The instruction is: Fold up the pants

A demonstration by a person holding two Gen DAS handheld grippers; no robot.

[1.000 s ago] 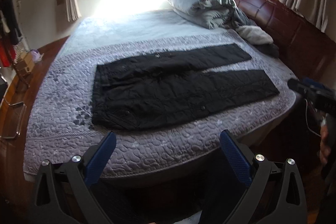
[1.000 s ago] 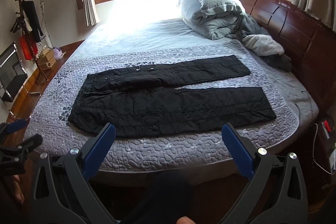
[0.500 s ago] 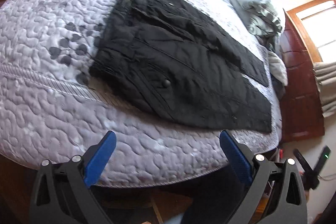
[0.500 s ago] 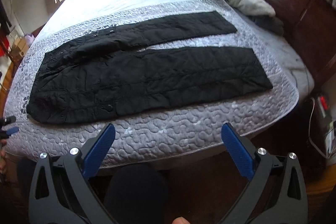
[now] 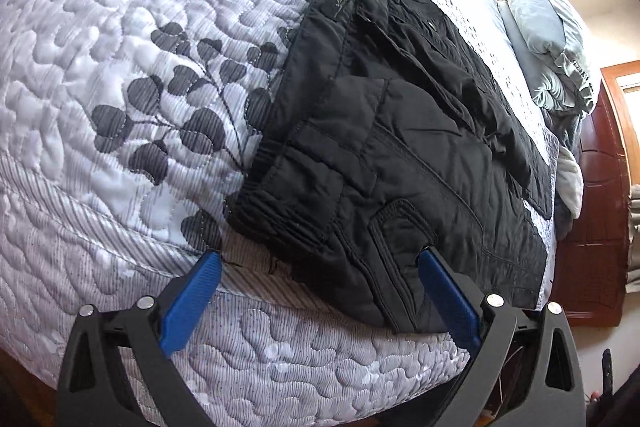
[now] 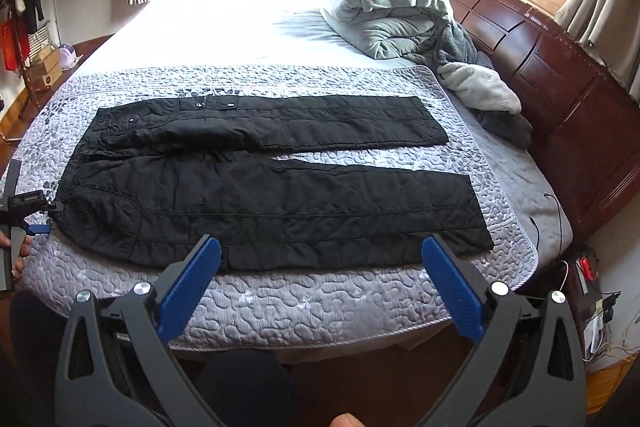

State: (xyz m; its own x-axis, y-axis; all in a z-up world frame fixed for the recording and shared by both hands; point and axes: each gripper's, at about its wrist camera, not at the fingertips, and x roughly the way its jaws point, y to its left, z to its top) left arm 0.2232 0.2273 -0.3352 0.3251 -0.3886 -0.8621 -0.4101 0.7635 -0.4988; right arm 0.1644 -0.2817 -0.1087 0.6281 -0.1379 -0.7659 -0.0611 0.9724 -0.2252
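Observation:
Black padded pants (image 6: 256, 187) lie flat on the quilted bedspread, waist to the left, both legs stretched right and slightly apart. In the left wrist view the waistband corner (image 5: 288, 211) fills the frame close up. My left gripper (image 5: 320, 259) is open, its blue pads straddling the near waist corner just above the quilt. It also shows at the left edge of the right wrist view as my left gripper (image 6: 38, 223), at the waist. My right gripper (image 6: 322, 247) is open over the bed's front edge, near the lower leg's hem side.
A grey quilt (image 6: 320, 303) covers the bed. A rolled duvet (image 6: 384, 15) and a white-and-grey garment (image 6: 480, 95) lie at the head by the wooden headboard (image 6: 560, 75). A cable (image 6: 552, 211) trails off the right side. Boxes (image 6: 44, 67) stand on the floor at left.
My left gripper has swung down and in close to the waist corner of the pants. The right gripper has lifted back a little, showing more of the room.

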